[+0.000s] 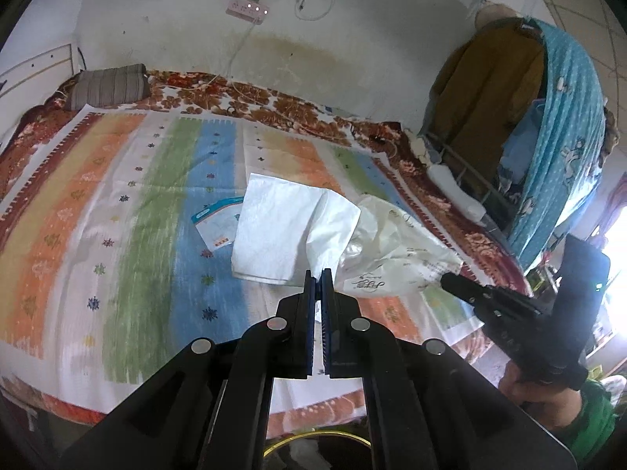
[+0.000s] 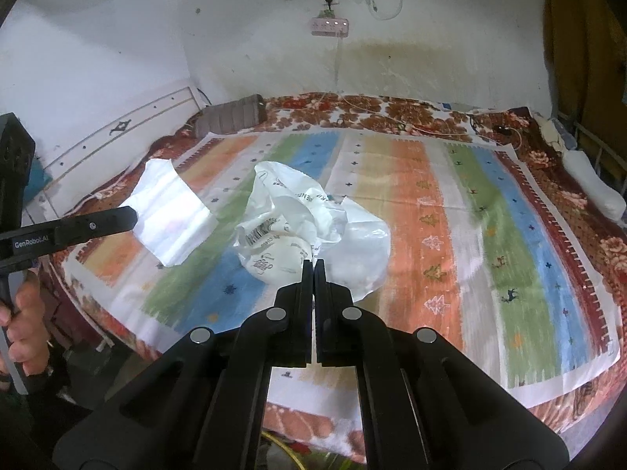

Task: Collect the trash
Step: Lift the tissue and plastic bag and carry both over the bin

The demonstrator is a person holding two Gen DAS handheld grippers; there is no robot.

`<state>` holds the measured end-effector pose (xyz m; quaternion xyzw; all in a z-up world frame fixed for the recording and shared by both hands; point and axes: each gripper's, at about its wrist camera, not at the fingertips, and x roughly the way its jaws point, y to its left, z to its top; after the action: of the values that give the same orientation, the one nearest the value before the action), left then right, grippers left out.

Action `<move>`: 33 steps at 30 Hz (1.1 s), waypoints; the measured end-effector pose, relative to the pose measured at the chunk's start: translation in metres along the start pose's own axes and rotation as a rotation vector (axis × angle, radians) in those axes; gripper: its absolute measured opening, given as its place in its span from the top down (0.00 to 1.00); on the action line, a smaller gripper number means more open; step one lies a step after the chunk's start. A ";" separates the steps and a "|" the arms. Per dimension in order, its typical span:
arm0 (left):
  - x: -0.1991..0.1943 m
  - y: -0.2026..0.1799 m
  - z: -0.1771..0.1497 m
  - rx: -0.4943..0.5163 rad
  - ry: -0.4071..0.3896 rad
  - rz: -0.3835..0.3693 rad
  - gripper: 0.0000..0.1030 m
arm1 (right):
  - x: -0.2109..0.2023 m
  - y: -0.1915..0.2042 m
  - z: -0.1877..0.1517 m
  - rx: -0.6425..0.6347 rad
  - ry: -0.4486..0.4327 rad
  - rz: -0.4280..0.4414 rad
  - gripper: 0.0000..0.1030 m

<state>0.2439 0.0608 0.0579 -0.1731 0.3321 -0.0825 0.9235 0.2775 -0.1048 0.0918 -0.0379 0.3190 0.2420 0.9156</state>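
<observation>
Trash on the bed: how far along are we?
In hand: left gripper pinches the tissue, right gripper pinches the plastic bag, both lifted. Left: a small packet on the bedspread. Nothing visibly binned yet.

Stained white wall [image 2: 431,66] w/ pink power strip [image 2: 330,26] above bed [image 2: 450,125]. Striped sheet [image 2: 450,215] over floral blanket, pillow [image 2: 231,119] at far-left corner. Clothes rack [image 1: 509,90] by bed's right edge; daylight far right.

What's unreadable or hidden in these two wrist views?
- Print on the plastic bag: right wrist view, too small and crumpled.
- Blue-edged packet: left wrist view, partly covered by the tissue.
- Round gold rim: left wrist view, hidden behind the left tool and cut off by the bottom edge.
</observation>
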 end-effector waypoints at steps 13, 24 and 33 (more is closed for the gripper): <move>-0.041 -0.012 -0.034 -0.004 -0.042 -0.009 0.98 | -0.038 0.010 -0.025 0.037 -0.016 0.014 1.00; -0.052 -0.036 -0.074 0.028 0.008 0.021 0.98 | -0.046 0.021 -0.072 0.084 0.097 0.012 1.00; -0.046 -0.050 -0.118 0.036 0.113 0.040 0.98 | -0.052 0.038 -0.108 0.091 0.157 0.048 1.00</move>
<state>0.1313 -0.0045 0.0188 -0.1447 0.3858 -0.0796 0.9077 0.1633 -0.1172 0.0412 -0.0073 0.4013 0.2455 0.8824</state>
